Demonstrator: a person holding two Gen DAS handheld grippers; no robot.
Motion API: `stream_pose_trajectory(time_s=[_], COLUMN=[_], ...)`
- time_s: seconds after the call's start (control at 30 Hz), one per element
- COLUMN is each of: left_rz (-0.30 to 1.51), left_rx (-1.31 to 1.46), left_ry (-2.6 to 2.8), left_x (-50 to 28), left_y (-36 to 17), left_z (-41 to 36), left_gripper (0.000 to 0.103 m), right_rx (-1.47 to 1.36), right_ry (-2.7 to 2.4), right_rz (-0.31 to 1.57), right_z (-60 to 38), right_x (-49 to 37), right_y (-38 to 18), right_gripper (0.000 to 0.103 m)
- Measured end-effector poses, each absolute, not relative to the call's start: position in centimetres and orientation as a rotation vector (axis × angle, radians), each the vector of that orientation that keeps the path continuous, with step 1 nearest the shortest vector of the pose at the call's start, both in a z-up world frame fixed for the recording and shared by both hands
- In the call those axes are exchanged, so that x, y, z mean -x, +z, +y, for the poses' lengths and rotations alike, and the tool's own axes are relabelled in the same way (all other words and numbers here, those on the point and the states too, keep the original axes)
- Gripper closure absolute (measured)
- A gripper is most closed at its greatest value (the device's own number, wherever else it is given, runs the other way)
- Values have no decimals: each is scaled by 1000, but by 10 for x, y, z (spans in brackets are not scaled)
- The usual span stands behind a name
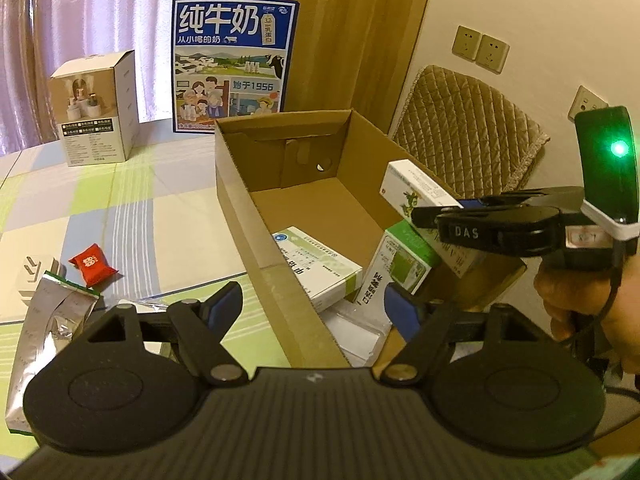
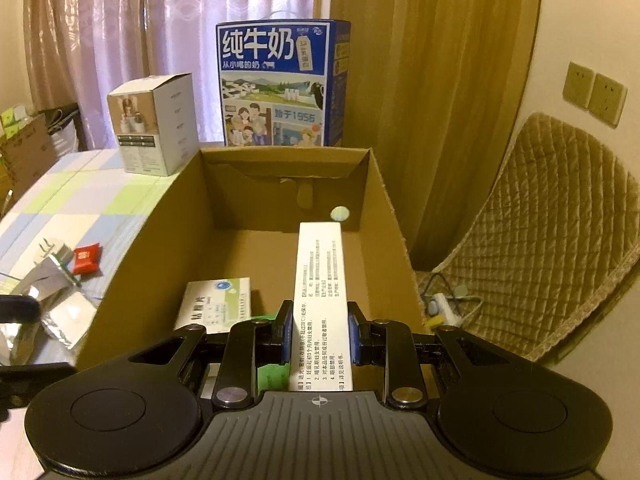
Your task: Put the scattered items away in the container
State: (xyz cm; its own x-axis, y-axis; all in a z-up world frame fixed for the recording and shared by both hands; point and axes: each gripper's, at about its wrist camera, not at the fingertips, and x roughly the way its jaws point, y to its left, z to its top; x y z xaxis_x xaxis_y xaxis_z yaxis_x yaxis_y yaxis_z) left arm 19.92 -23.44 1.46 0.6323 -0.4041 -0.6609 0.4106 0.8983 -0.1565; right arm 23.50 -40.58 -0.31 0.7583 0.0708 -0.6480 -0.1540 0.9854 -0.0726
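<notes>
An open cardboard box (image 1: 256, 216) (image 2: 168, 220) stands on the table. Inside lie a white and green medicine box (image 1: 316, 268) (image 2: 216, 304), a green-topped box (image 1: 396, 264) and a clear plastic piece (image 1: 356, 332). My right gripper (image 2: 320, 336) (image 1: 452, 210) is shut on a long white medicine box (image 2: 320, 280) (image 1: 416, 188) and holds it above the box's near right part. My left gripper (image 1: 316, 304) is open and empty over the box's near left wall. On the table left of the box lie a red packet (image 1: 94, 268) (image 2: 86, 258), a silver foil pouch (image 1: 44, 344) (image 2: 52, 304) and a white plug adapter (image 1: 34, 276) (image 2: 50, 248).
A blue milk carton (image 1: 234, 68) (image 2: 280, 84) stands behind the box. A white product box (image 1: 98, 108) (image 2: 154, 124) stands at the back left. A quilted chair (image 1: 468, 136) (image 2: 560, 216) is at the right, by the wall sockets (image 1: 480, 48). The table has a checked cloth (image 1: 120, 208).
</notes>
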Motion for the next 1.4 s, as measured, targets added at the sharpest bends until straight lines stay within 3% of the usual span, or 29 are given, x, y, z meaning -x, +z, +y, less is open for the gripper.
stream_pose_trajectory(time_s=[0.57, 0.73, 0.8, 0.97, 1.2, 1.4], left_rz=[761, 758, 753, 752, 756, 771], left_rx=[4, 10, 7, 6, 5, 12], left_ry=[-431, -413, -406, -389, -332, -252], left_x=[-183, -169, -162, -143, -114, -90], left_y=[14, 19, 21, 26, 30, 35], left_z=[-209, -197, -192, -178, -145, -102], left_gripper=[28, 26, 23, 21, 11, 5], right_rx=[73, 48, 27, -9, -51, -118], right_ry=[105, 112, 116, 144, 184, 237], right_rz=[662, 644, 631, 614, 600, 619], right_z=[-417, -407, -403, -390, -366, -340], right_x=[-204, -182, -172, -145, -105, -79], right_y=[22, 35, 40, 50, 58, 57], right_gripper=[60, 48, 34, 17, 2, 2])
